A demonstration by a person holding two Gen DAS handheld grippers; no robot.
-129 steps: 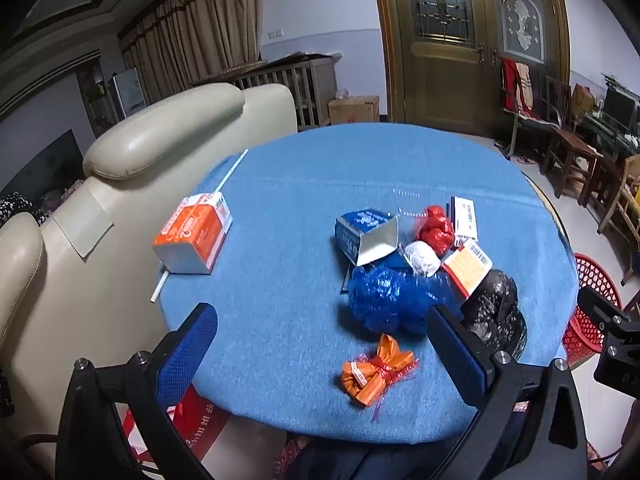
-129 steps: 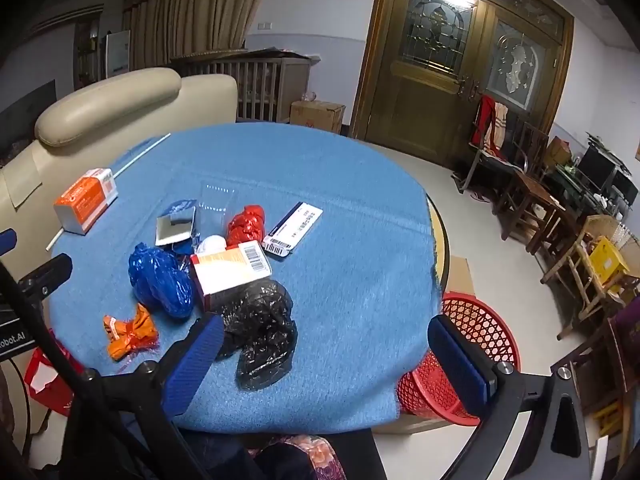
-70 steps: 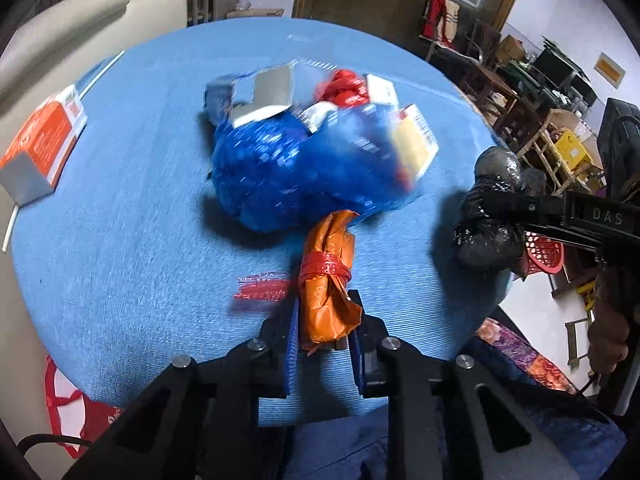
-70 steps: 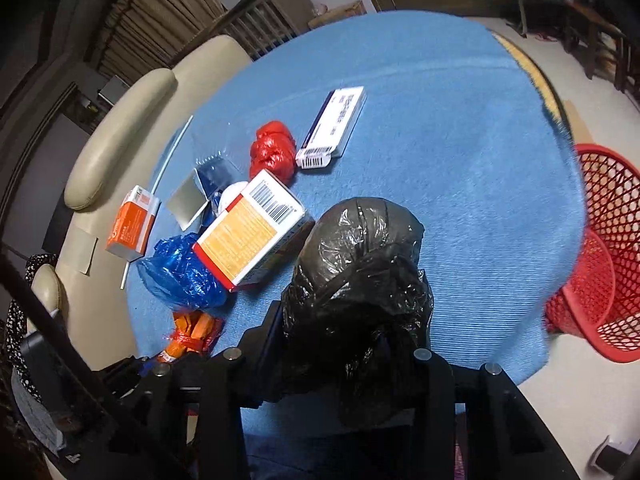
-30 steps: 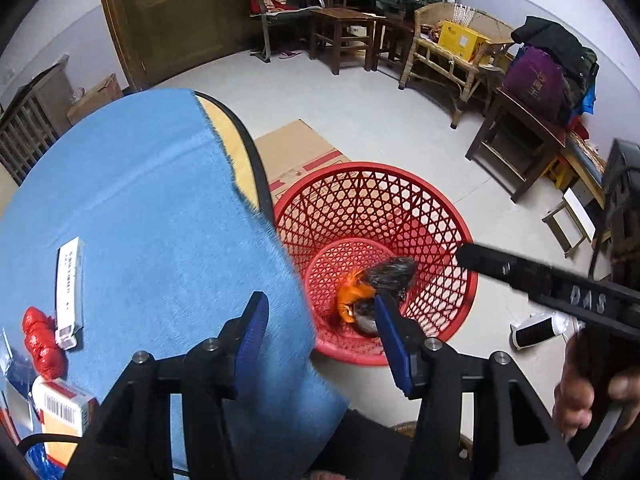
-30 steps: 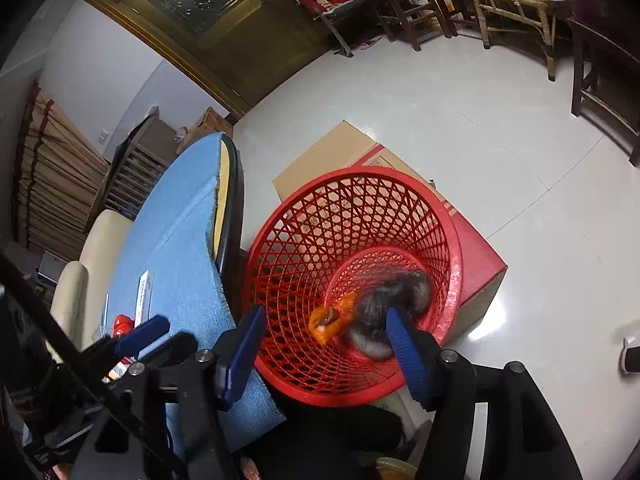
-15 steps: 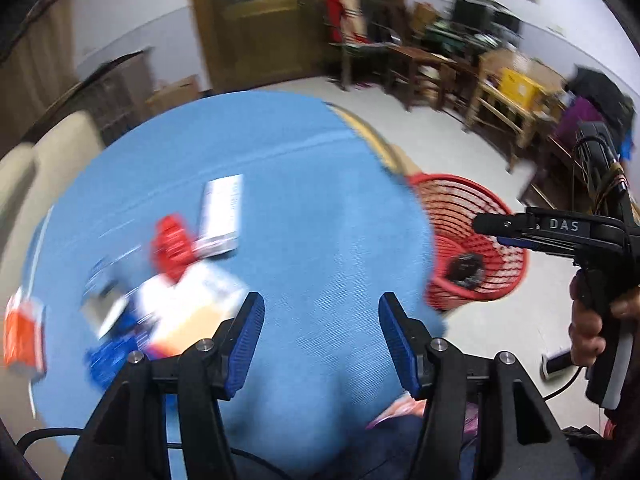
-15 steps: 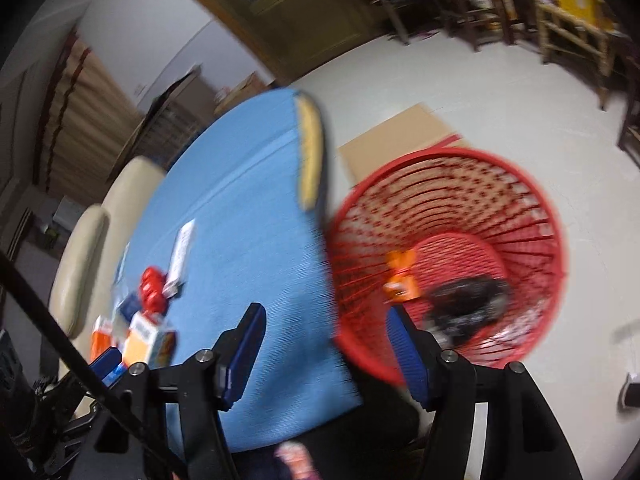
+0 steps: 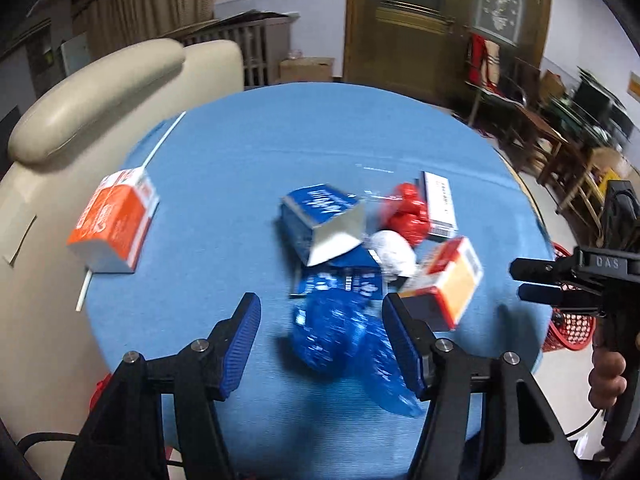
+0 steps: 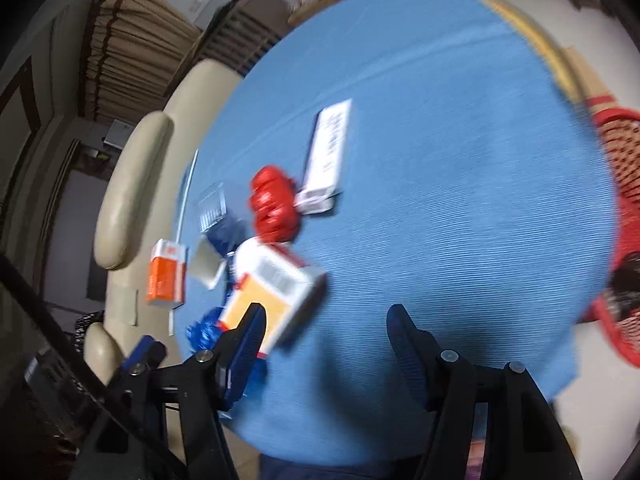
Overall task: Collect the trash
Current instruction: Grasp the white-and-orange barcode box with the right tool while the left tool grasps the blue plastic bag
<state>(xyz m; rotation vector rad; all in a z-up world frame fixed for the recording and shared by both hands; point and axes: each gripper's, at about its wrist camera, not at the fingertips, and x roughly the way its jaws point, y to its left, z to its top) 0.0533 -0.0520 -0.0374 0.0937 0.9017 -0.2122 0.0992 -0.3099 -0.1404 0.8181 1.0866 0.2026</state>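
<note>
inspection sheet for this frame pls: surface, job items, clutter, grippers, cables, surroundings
Surface: round table under a blue cloth.
Job's things: blue plastic bag, orange-and-white box, red bag, blue carton, flat white box, orange carton; red basket beside the table.
Clutter: white straw by the orange carton.
Grippers: left gripper open around the blue bag; right gripper open, empty.
Cables: black cable, lower left.
Surroundings: cream sofa, wooden doors.

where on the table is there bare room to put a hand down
Bare cloth on the far half of the table, and between the white box and the red basket. Crowded around the blue bag, red bag and orange-white box.
</note>
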